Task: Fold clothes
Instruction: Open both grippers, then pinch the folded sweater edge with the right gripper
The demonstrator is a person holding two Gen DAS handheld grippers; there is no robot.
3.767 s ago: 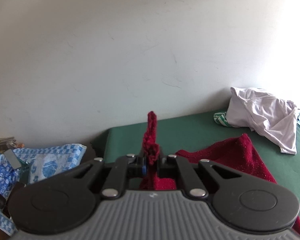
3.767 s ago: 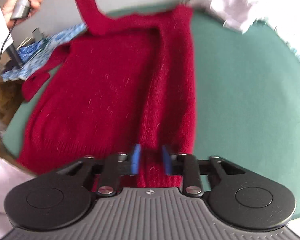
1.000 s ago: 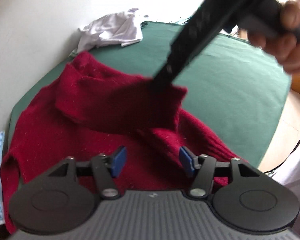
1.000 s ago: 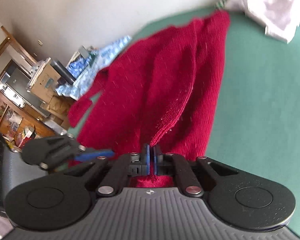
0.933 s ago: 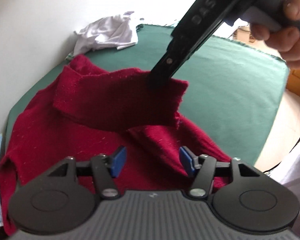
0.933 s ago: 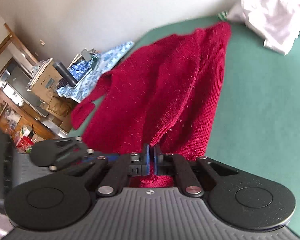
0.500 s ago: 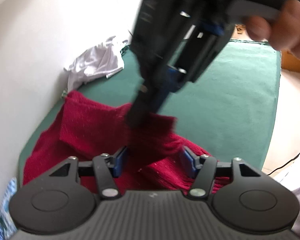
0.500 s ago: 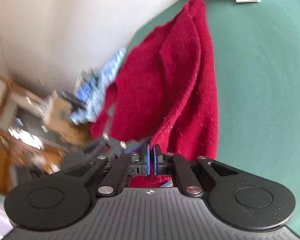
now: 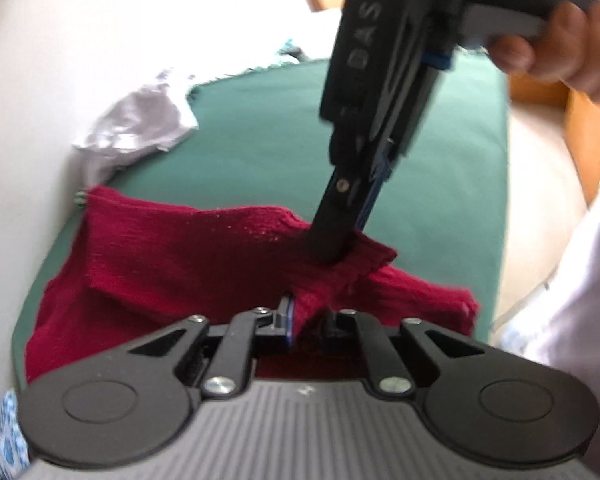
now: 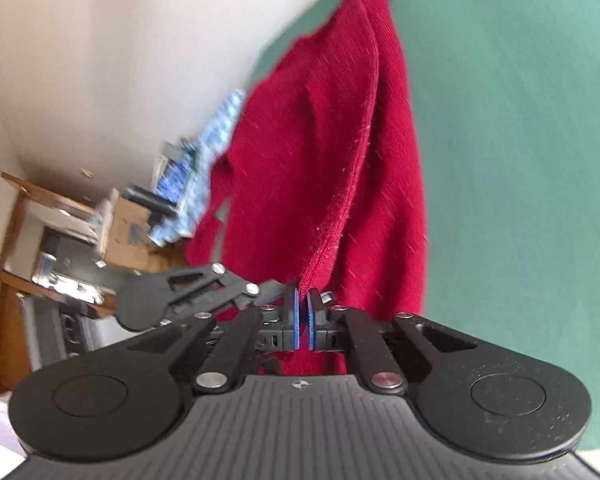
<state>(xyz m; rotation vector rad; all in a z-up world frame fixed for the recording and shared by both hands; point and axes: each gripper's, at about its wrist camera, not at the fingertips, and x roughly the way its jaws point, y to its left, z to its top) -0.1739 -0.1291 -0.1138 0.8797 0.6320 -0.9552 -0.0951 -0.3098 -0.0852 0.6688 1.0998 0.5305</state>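
Lying across the green surface (image 9: 259,148) near the wall, the red sweater (image 9: 187,256) is a fuzzy knit — partly folded, with one layer lapped over the body. The right gripper (image 9: 336,248) holds a raised edge in its shut jaws. The left gripper (image 9: 310,316) has jaws closing on a bunched fold just beside it — cloth between them.

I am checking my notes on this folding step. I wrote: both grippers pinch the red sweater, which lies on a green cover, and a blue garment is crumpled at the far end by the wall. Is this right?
Only the colour is wrong: the crumpled garment by the wall is white, as the left wrist view shows. The red sweater does lie on the green cover; the right gripper pinches it, and the left gripper is closing on a fold of it.
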